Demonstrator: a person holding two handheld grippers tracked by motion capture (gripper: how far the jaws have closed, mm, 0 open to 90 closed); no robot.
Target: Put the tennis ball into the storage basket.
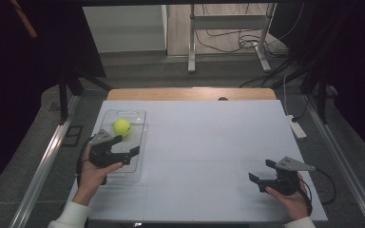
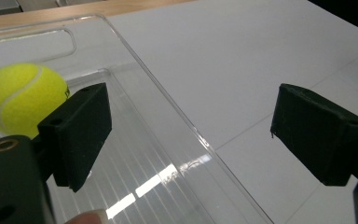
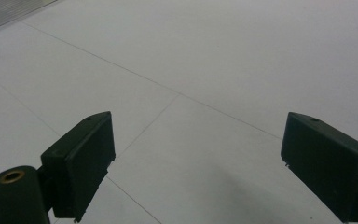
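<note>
A yellow-green tennis ball (image 1: 122,127) lies in a clear plastic tray (image 1: 139,142) on the left of the white table. My left gripper (image 1: 125,145) hovers over the tray just in front of the ball, open, with nothing between its jaws. In the left gripper view the ball (image 2: 21,98) sits past the left jaw and the tray's right rim (image 2: 186,126) runs between the jaws of that gripper (image 2: 191,135). My right gripper (image 1: 262,171) stands open near the table's front right, over bare table (image 3: 191,70).
The white table top (image 1: 209,142) has a wooden strip (image 1: 190,93) along its far edge. Beyond it stand a metal frame's legs (image 1: 191,52) and loose cables (image 1: 247,40) on the floor. A white power strip (image 1: 296,126) lies off the table's right side.
</note>
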